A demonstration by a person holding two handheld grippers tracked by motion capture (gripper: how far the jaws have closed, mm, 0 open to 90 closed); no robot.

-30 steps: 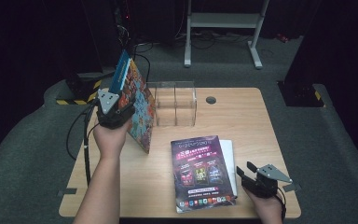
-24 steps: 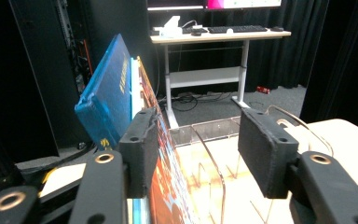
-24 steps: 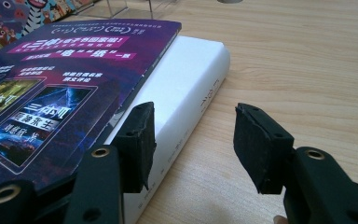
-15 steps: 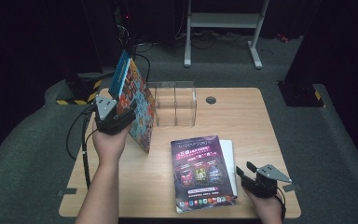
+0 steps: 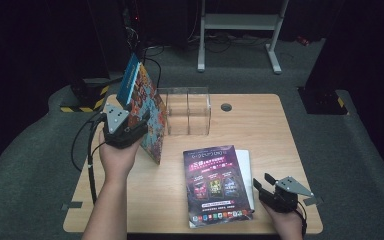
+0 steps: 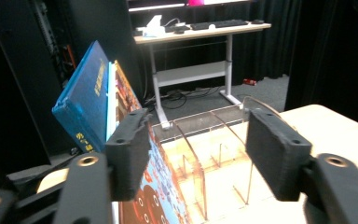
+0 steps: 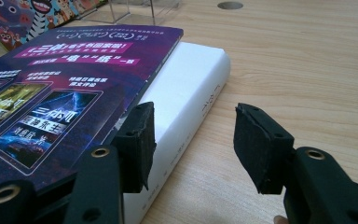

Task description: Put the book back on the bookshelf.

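A colourful picture book [image 5: 150, 115] [image 6: 163, 196] and a blue book [image 5: 128, 80] [image 6: 86, 98] lean tilted at the left end of a clear acrylic holder [image 5: 187, 110] [image 6: 214, 140]. My left gripper [image 5: 139, 121] [image 6: 200, 149] sits just left of them, open. Its jaws have just been closing a little, with no pad pressing on anything; the picture book's edge stands right behind the left pad. A purple magazine [image 5: 215, 182] [image 7: 51, 93] lies on a white book [image 5: 246, 170] [image 7: 186, 88]. My right gripper [image 5: 262, 180] [image 7: 193, 140] rests open at that book's near right corner.
The wooden table [image 5: 260, 125] has a round cable hole [image 5: 225, 106] behind the holder. A cable [image 5: 87, 150] trails off the left edge. Dark carpet surrounds the table, and a white desk frame [image 5: 240, 30] stands beyond.
My left hand has drawn back a little toward the near side, away from the leaning books. The books and the right gripper have stayed put.
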